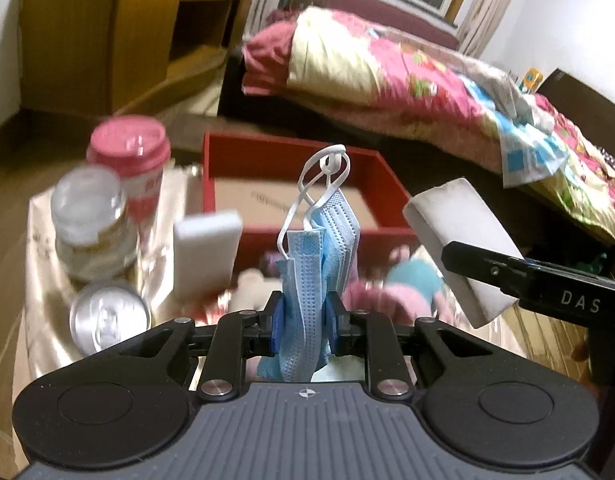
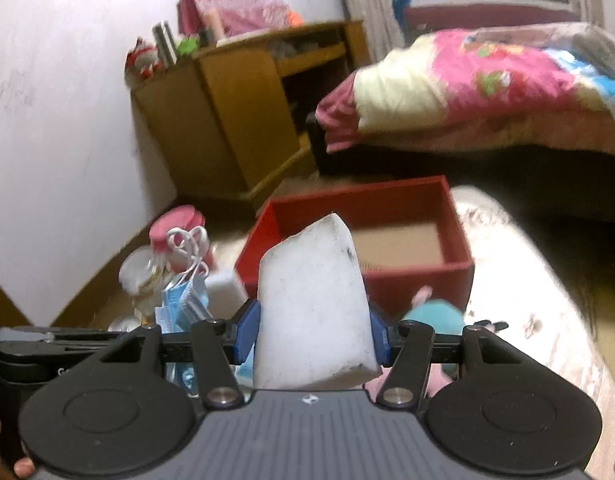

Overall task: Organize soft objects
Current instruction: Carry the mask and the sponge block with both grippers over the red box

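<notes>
Bed (image 1: 407, 76) with pink quilt — background; red box (image 1: 295, 152) on tabletop (image 1: 39, 216), open, beyond both tools; white sponge block (image 2: 313, 308) — clamped in right tool (image 2: 313, 336), held above tabletop; blue face masks (image 1: 307, 280) — pinched in left tool (image 1: 305, 320), ear loops upright.

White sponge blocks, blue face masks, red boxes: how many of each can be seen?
White sponge blocks: 2, one in the right hand-held gripper, one on the table
Blue face mask bundles: 1
Red boxes: 1
Total: 4
</notes>
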Motion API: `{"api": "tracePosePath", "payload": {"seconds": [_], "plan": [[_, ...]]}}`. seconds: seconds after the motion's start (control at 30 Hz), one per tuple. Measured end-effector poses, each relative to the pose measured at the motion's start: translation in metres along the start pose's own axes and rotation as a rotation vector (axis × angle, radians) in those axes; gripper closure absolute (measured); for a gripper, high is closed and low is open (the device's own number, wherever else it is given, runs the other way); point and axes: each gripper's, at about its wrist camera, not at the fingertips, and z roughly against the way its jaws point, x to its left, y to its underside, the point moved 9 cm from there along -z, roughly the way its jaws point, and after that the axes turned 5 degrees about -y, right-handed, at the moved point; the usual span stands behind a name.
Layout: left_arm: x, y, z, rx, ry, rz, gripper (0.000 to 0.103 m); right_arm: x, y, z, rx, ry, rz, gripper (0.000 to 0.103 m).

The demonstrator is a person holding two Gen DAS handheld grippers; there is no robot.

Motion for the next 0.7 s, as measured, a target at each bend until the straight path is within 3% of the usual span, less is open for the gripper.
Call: {"api": "tracePosePath", "payload": {"seconds": [0.2, 0.7], "plan": [[-0.009, -0.018, -0.001, -0.045, 0.003, -0.001, 0.082, -0.004, -0.019, 0.007, -0.095, 0.023, -0.006, 0.075], [-0.008, -0.07, -0.014, -0.155, -0.036, 0.008, 0.082, -0.01, -0.06, -0.002, -0.221, 0.059, -0.001, 0.075]]}}
